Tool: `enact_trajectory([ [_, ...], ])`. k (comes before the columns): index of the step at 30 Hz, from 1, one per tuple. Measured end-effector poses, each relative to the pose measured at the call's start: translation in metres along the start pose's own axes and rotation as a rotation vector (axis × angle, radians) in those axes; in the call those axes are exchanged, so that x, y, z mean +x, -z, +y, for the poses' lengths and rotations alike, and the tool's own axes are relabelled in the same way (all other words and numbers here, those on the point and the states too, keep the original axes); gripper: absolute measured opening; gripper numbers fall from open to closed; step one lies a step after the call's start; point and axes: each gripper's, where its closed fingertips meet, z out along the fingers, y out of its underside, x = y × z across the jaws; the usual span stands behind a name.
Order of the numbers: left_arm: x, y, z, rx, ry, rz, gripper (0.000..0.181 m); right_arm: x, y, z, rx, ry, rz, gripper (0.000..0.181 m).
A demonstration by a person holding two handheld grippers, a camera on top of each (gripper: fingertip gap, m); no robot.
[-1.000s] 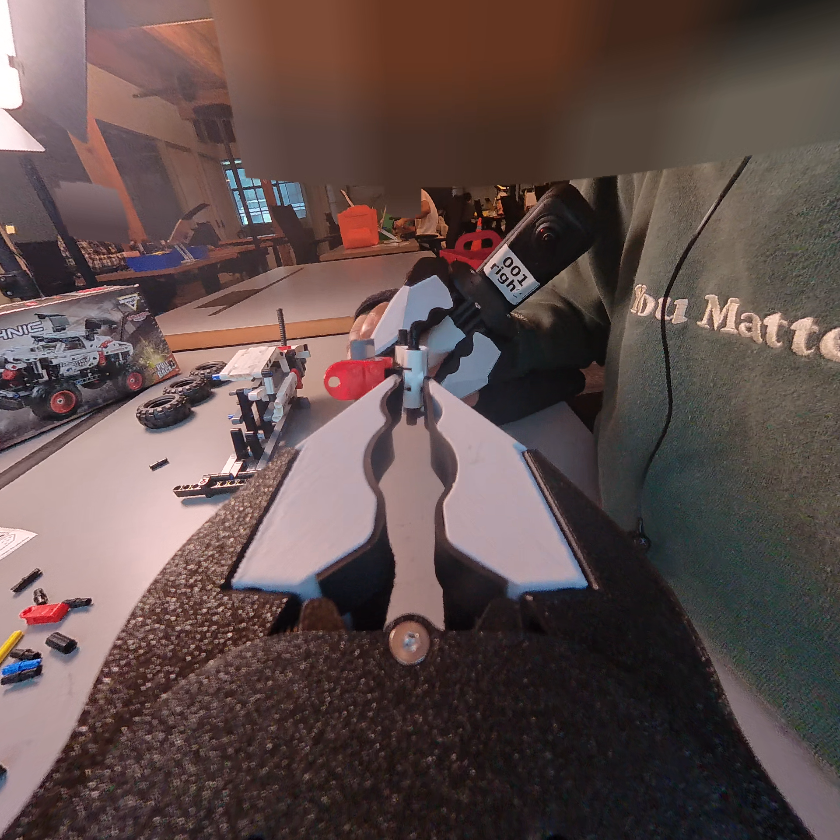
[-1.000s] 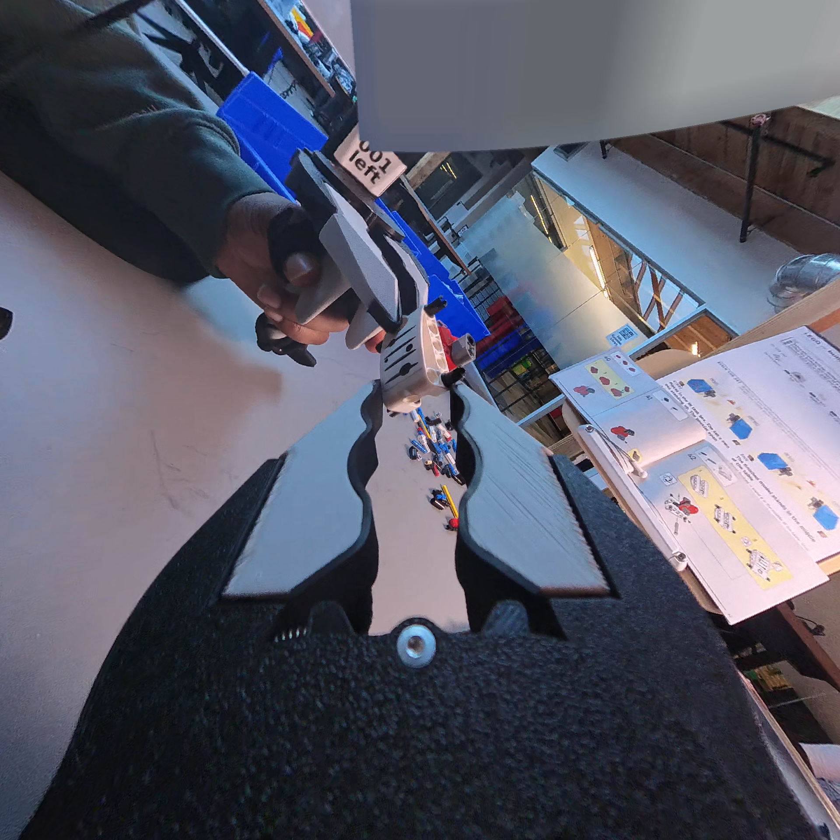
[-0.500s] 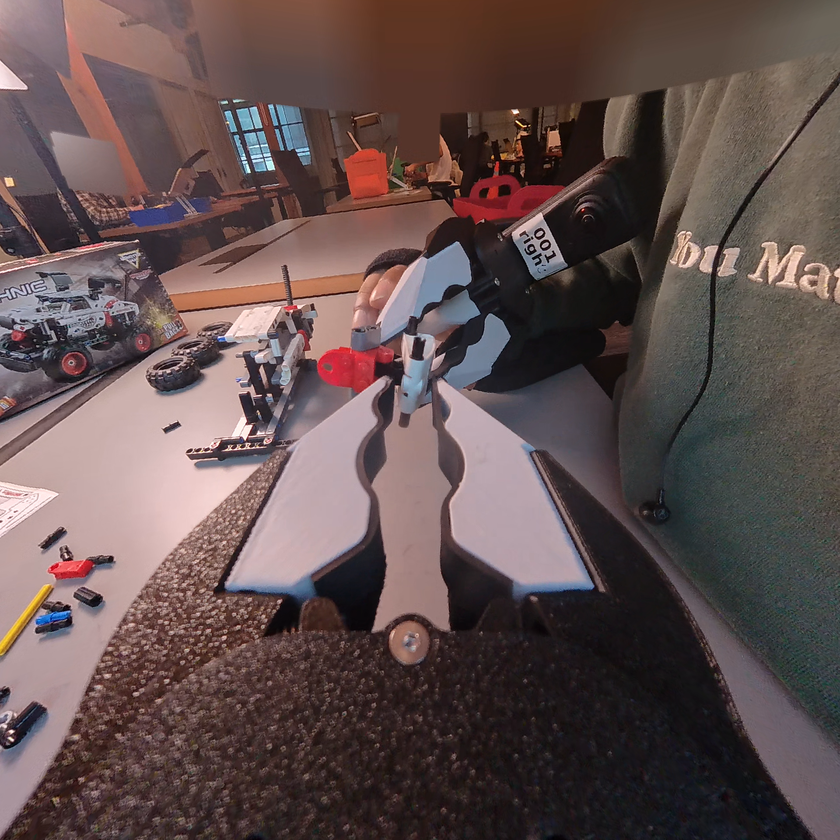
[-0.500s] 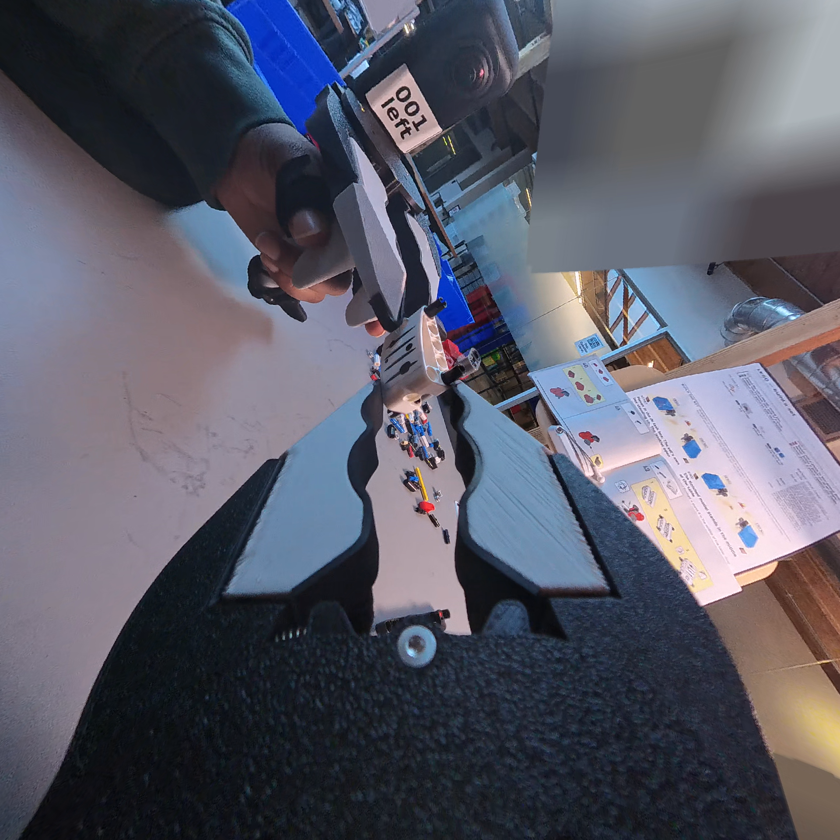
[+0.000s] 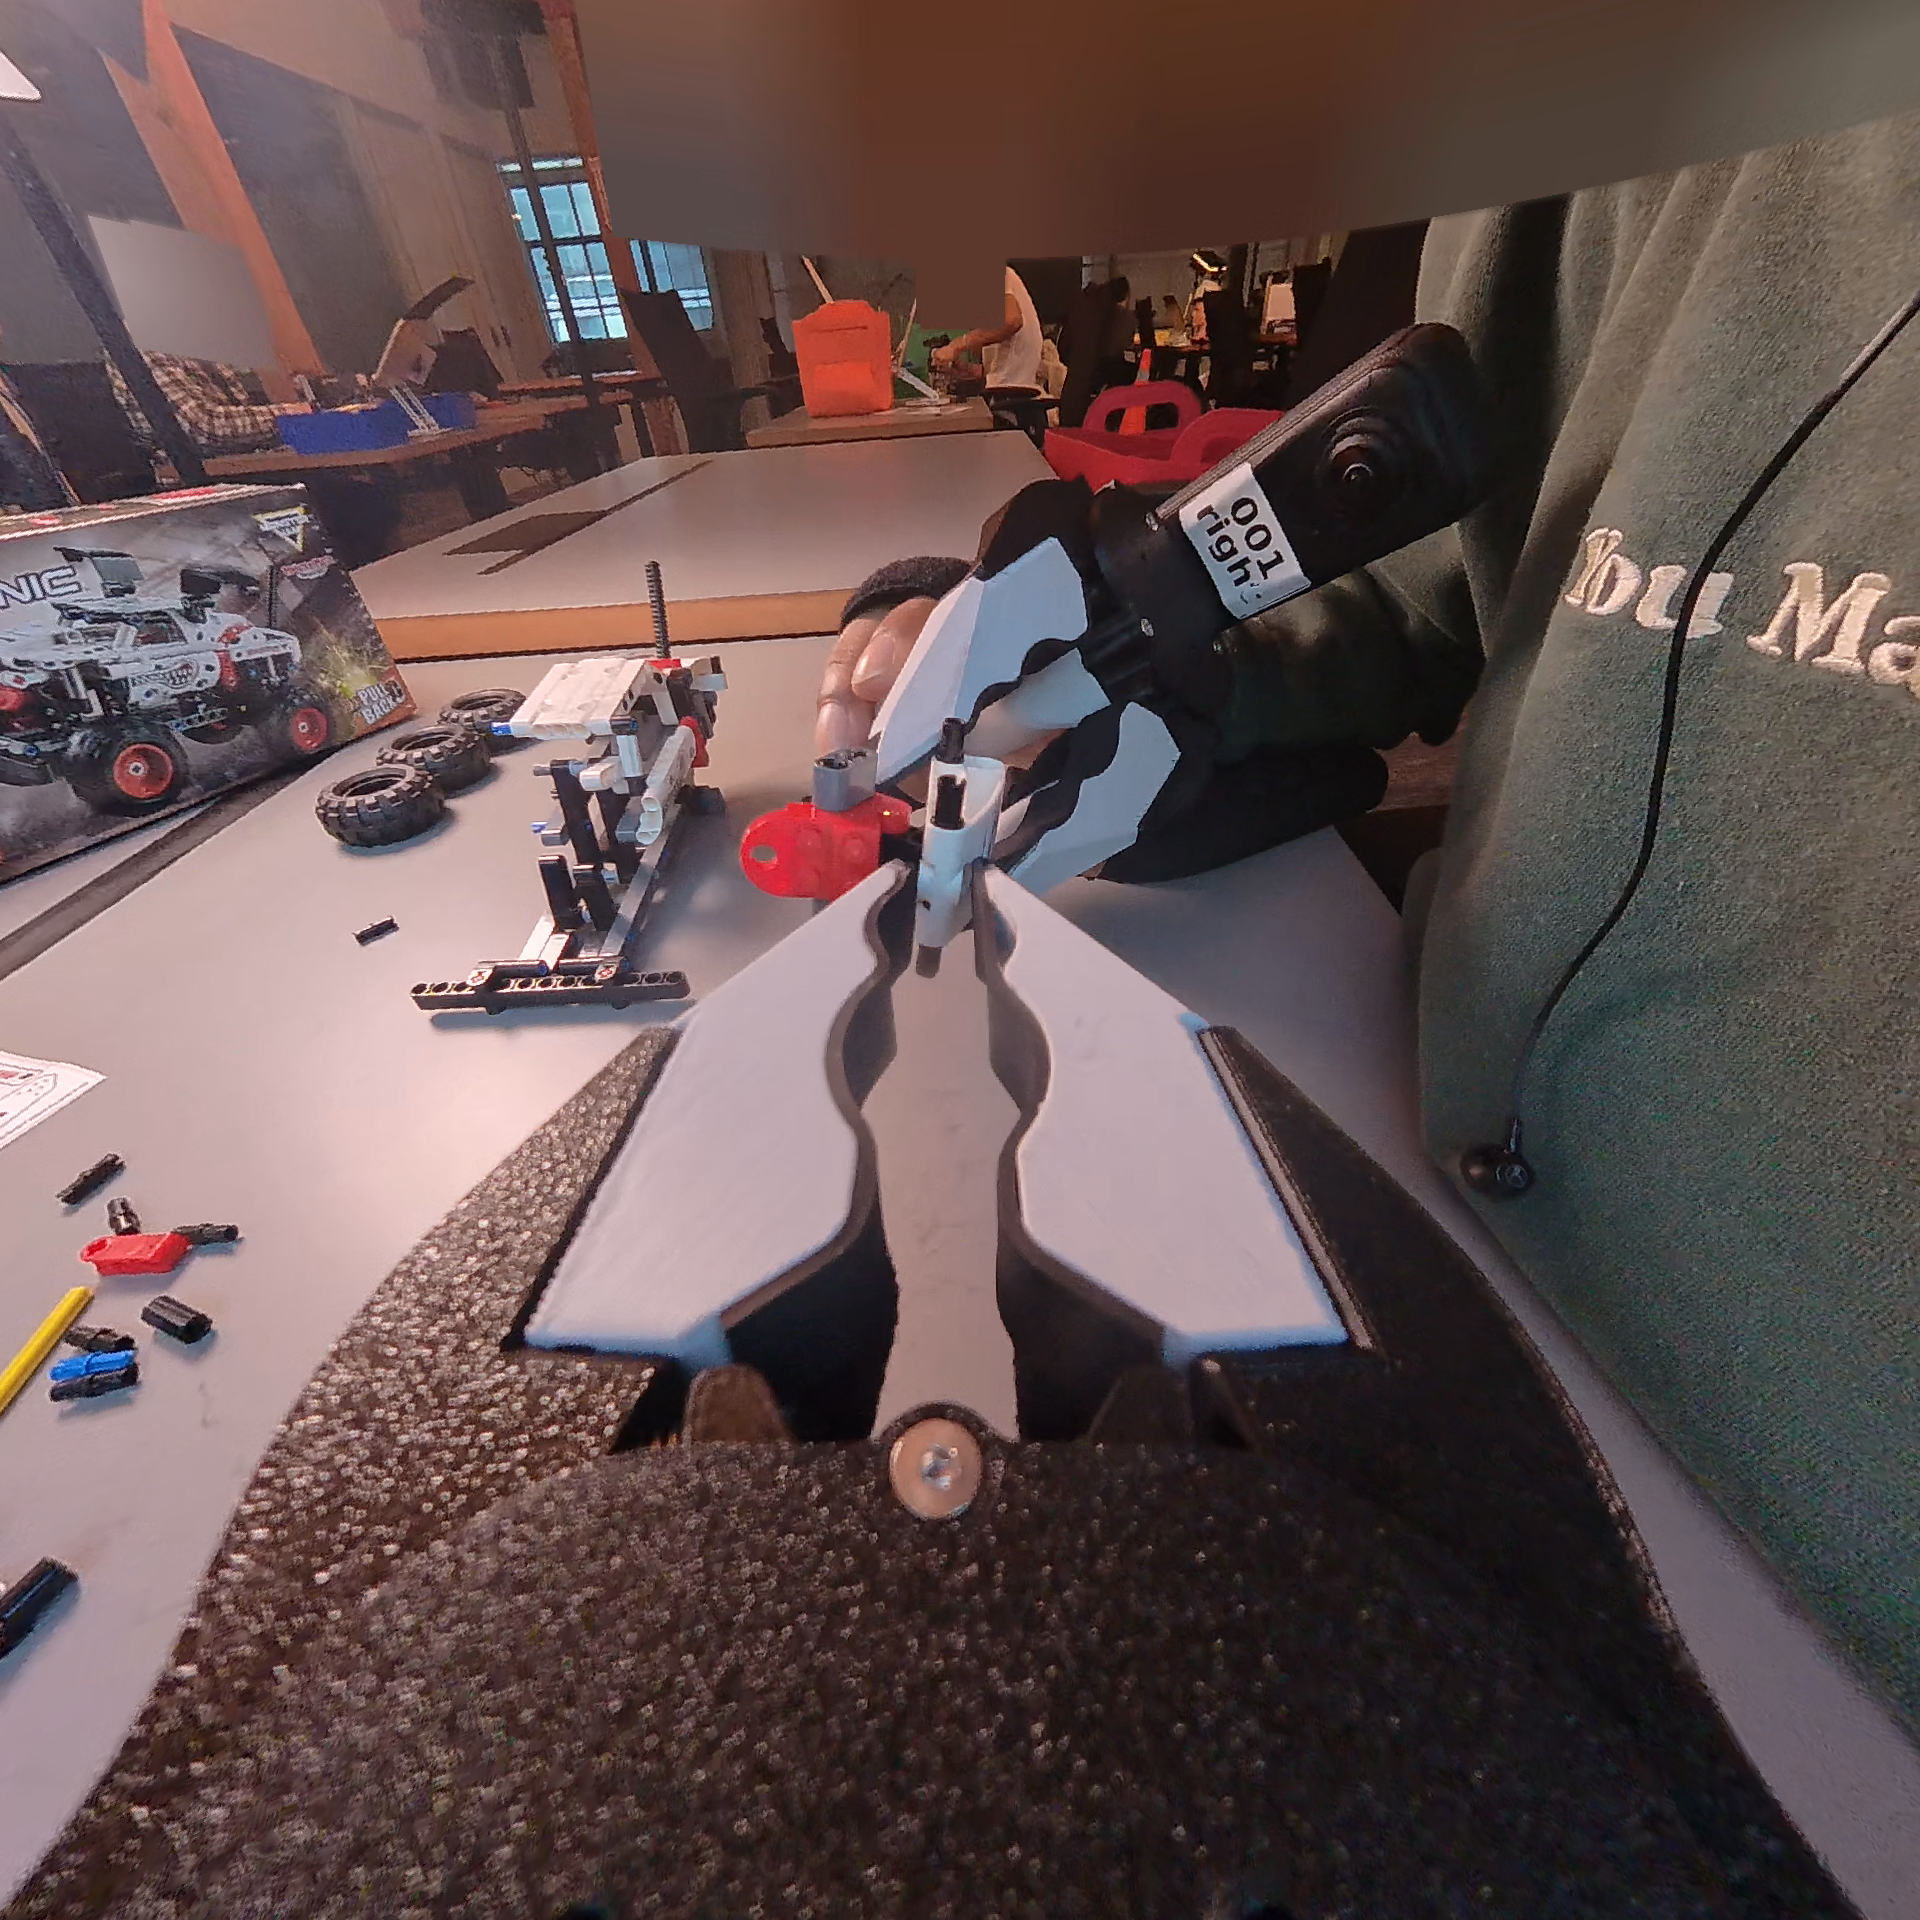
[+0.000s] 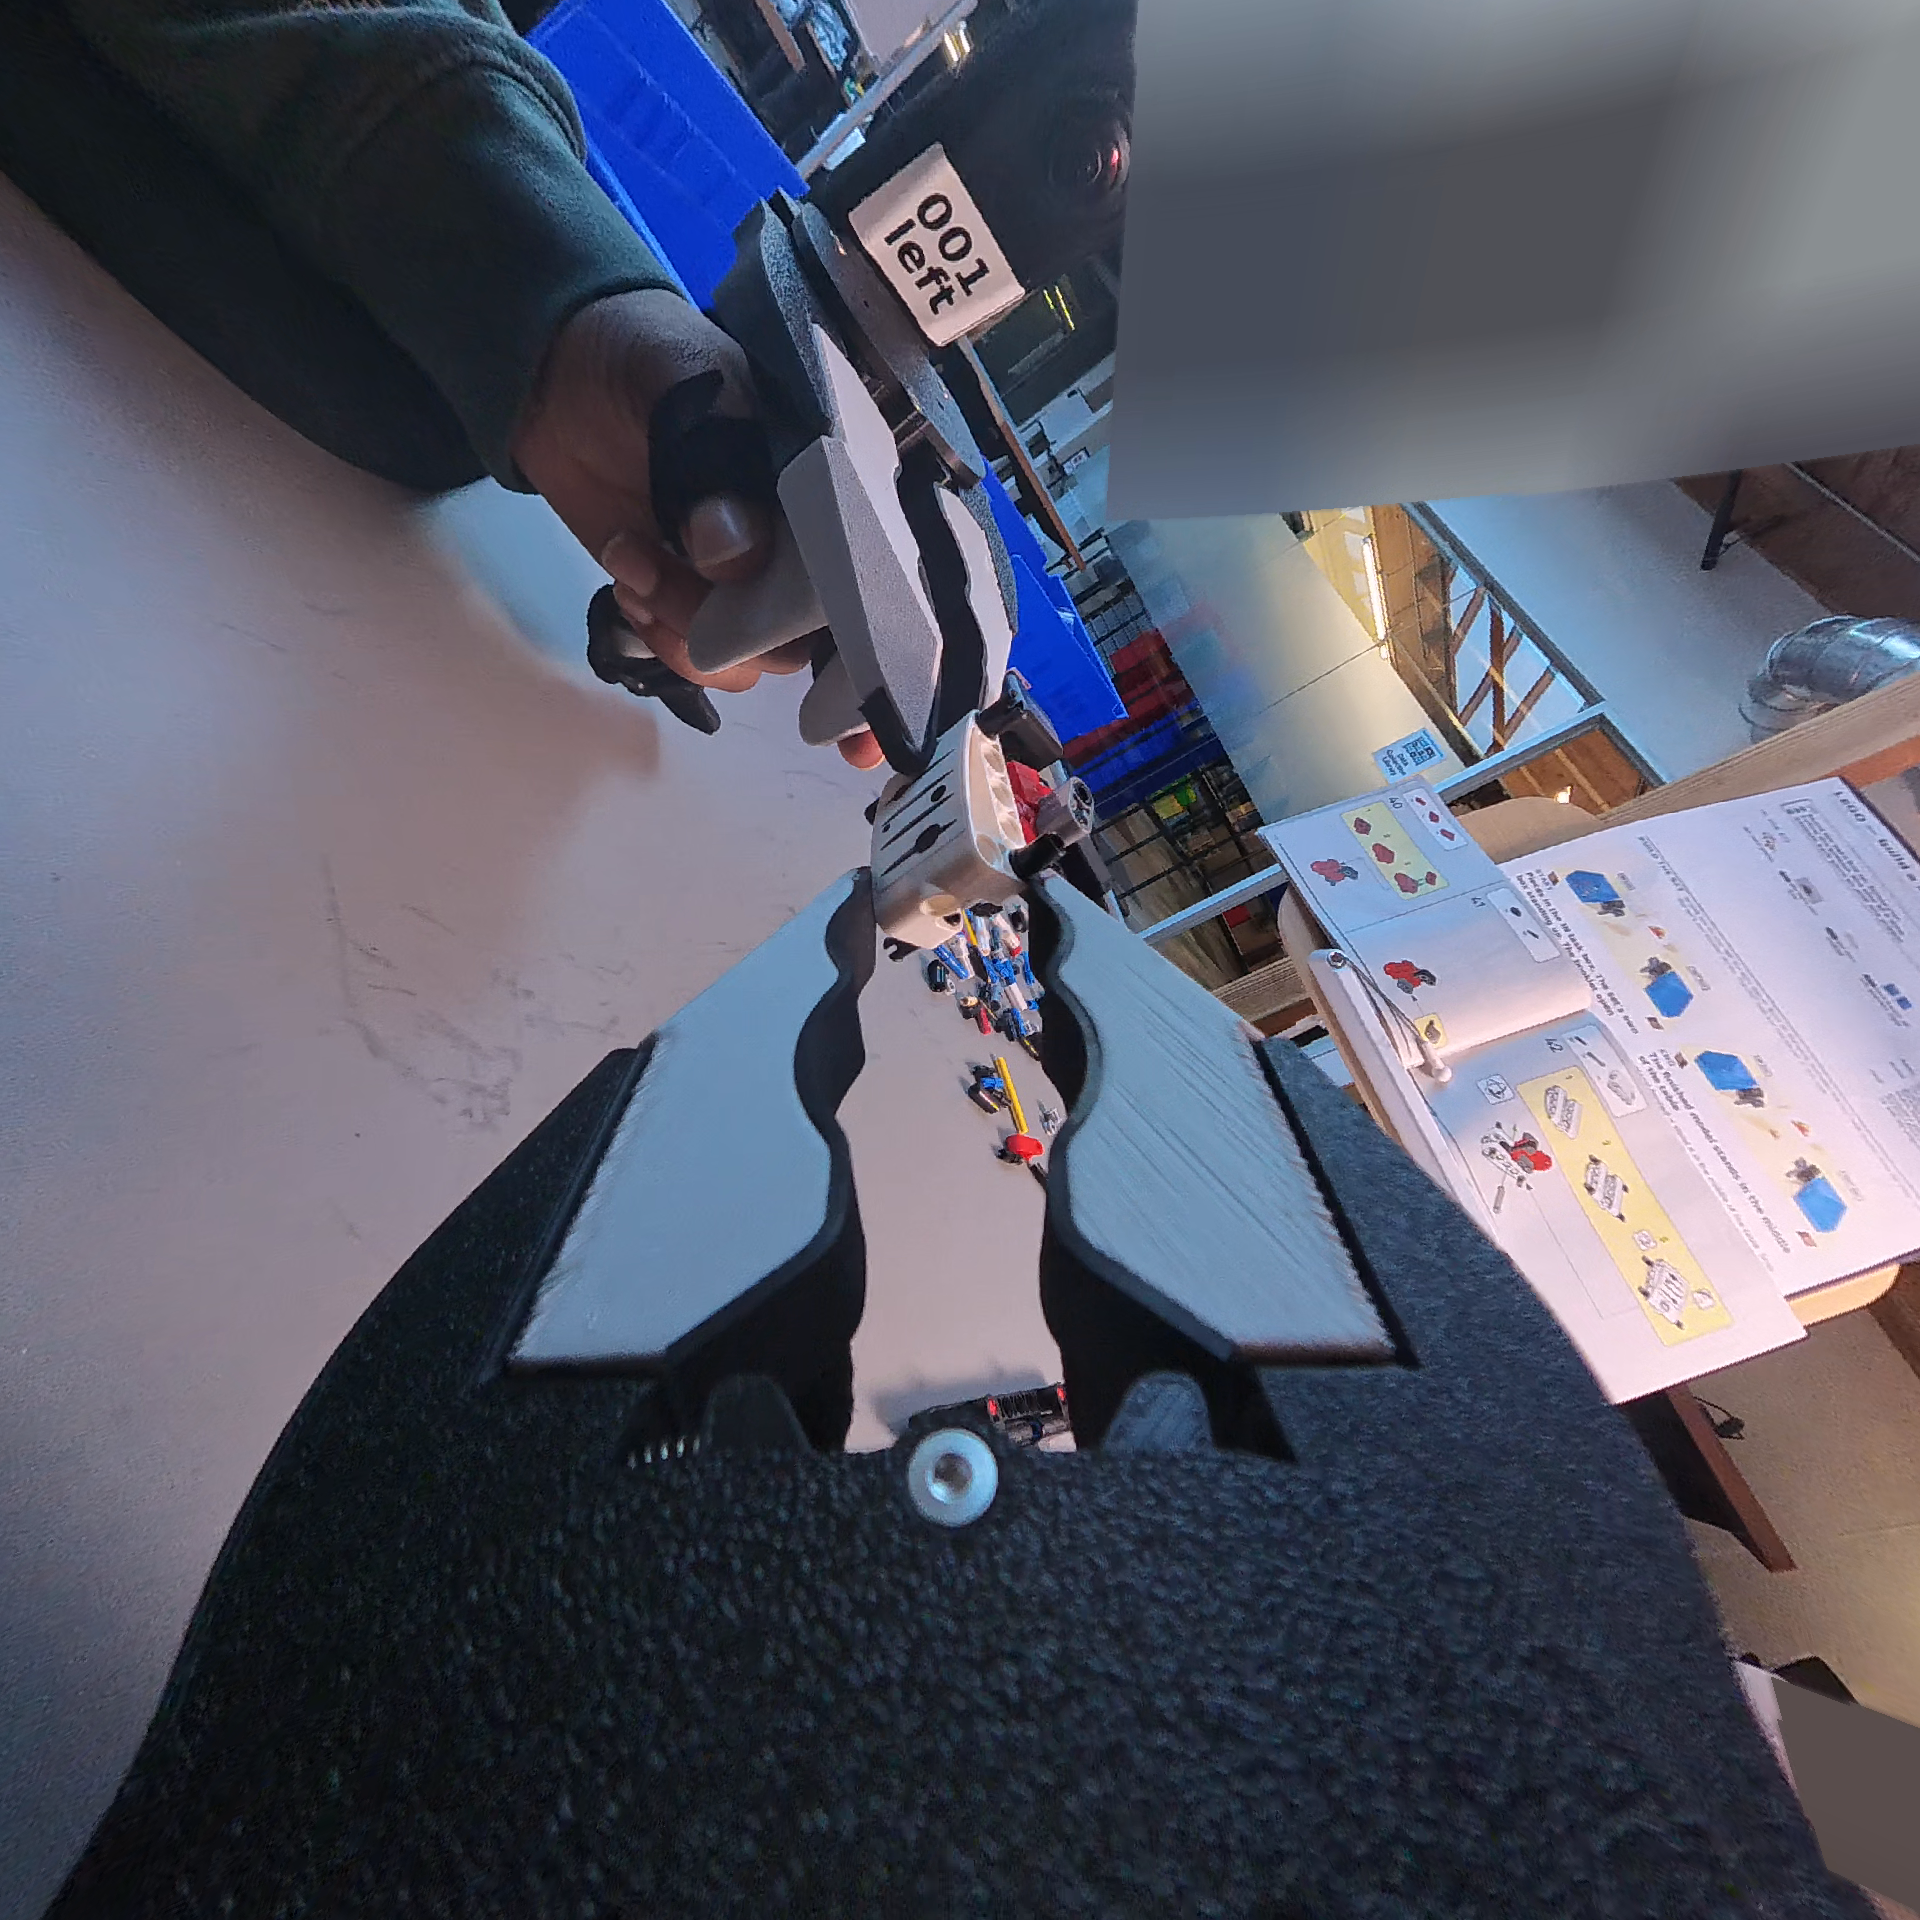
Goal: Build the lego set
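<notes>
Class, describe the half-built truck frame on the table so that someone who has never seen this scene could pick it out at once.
Start at the set's box at the far left of the grey table in the left wrist view. Beside it lie three loose black tyres; just right of them stands the half-built frame. Unlike the tiny scattered pieces nearer the camera, it is one tall assembly of black beams, topped by white panels and a dark upright rod.

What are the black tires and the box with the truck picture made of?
The black tires look like soft matte rubber: dull, with chunky knobby tread. They could be plastic, though. The box looks like thin printed cardboard with a slight sheen: flat panels, folded edges, a glossy picture.
</notes>
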Motion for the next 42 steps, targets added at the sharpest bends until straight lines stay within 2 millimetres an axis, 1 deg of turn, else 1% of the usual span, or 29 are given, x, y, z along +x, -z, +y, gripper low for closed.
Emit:
enact_trajectory([
  [6,0.001,0.000,0.000,0.003,-0.003,-0.003,0.010,0.000,0.000,0.000,0.004,0.008,0.002,0.029],
  [10,0.001,0.000,0.000,0.006,-0.005,-0.001,0.014,0.000,0.000,0.000,0.003,0.023,0.007,0.029],
  [22,0.001,-0.001,0.002,-0.008,0.005,-0.008,0.015,0.000,-0.002,0.006,-0.021,0.037,0.003,0.029],
  [28,-0.002,-0.002,0.009,-0.051,0.021,-0.018,0.015,-0.004,-0.004,0.013,-0.050,0.034,-0.022,0.029],
  [30,-0.004,-0.002,0.013,-0.071,0.043,-0.021,0.014,-0.007,-0.005,0.018,-0.068,0.019,-0.039,0.029],
  [33,-0.009,-0.002,0.020,-0.098,0.127,-0.018,0.010,-0.008,-0.006,0.024,-0.084,-0.010,-0.054,0.029],
  [38,-0.012,-0.001,0.017,-0.081,0.162,-0.017,0.010,-0.004,-0.008,0.024,-0.085,-0.013,-0.042,0.029],
  [40,-0.015,-0.002,0.017,-0.077,0.218,-0.022,0.010,-0.001,-0.009,0.027,-0.094,-0.041,-0.033,0.030],
  [42,-0.021,-0.003,0.013,-0.043,0.320,-0.024,0.010,0.006,-0.010,0.028,-0.092,-0.088,-0.007,0.034],
])
